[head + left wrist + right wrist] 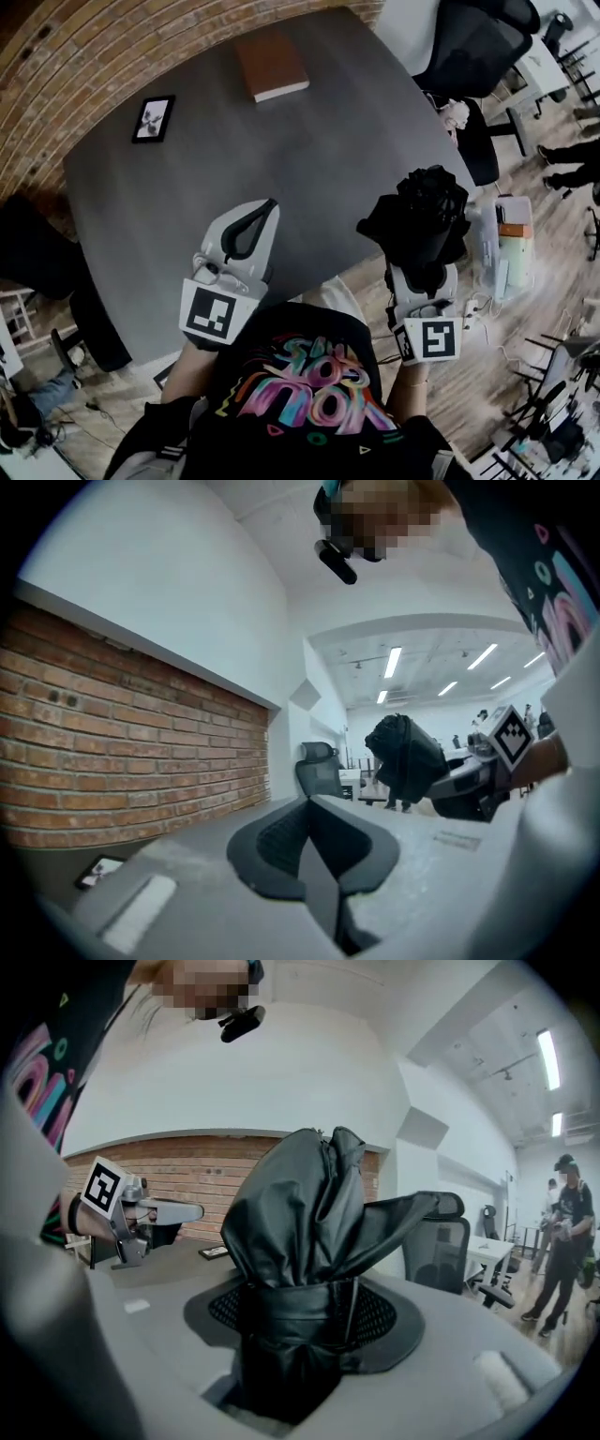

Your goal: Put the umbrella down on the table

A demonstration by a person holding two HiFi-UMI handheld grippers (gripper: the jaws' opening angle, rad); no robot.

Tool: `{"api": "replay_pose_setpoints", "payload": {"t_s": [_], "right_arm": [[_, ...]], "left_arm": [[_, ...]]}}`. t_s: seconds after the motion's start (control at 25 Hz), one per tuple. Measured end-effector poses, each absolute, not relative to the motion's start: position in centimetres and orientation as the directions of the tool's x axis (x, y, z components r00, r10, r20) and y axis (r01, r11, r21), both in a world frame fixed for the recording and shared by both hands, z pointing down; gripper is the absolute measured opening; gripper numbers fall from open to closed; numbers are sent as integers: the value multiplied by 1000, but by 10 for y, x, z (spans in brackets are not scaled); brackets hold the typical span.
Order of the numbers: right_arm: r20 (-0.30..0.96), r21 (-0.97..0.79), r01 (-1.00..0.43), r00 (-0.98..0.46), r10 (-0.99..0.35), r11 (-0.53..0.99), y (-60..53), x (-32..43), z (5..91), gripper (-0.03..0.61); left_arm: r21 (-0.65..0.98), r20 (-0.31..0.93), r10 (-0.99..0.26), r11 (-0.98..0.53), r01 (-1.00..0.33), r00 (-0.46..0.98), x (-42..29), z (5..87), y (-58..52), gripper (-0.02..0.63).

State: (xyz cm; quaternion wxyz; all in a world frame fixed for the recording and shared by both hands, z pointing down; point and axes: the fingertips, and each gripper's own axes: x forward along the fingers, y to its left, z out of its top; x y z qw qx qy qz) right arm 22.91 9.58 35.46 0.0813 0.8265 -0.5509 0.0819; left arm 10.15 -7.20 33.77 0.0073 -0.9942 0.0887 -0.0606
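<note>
Right hand-held gripper (302,1321) clamped on folded black umbrella (309,1213), left hand-held gripper (314,846) closed empty, only head view shows book (271,63)

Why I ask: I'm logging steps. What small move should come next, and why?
Probably swing the right gripper in over the table and lower it: its jaws clamp the folded black umbrella, held up at the table's edge, not resting on it.

Head view looks steeply down; gripper views look level, sharing brick wall (112,56).
</note>
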Motion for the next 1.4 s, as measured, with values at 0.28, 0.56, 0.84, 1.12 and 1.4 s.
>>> {"api": "replay_pose_setpoints", "payload": {"t_s": [0.28, 0.56, 0.84, 1.12, 1.4], "right_arm": [[219, 49, -993, 117, -969, -109, 9, 261, 350, 250], [191, 53, -992, -99, -977, 111, -40, 269, 347, 250], [196, 54, -966, -240, -951, 254, -82, 243, 344, 250], [199, 57, -949, -293, -935, 309, -85, 233, 340, 251], [223, 71, -937, -320, -921, 343, -110, 197, 342, 251]], "left_arm": [[-69, 122, -441, -898, -435, 889, 97, 331, -121, -2], [-100, 123, -628, -778, -620, 768, 80, 326, -133, -2], [-92, 120, -733, -680, -727, 670, 38, 323, -146, -2], [-91, 116, -767, -641, -762, 631, 25, 321, -137, -2], [-65, 106, -789, -613, -787, 606, -10, 320, -157, -2]]}}
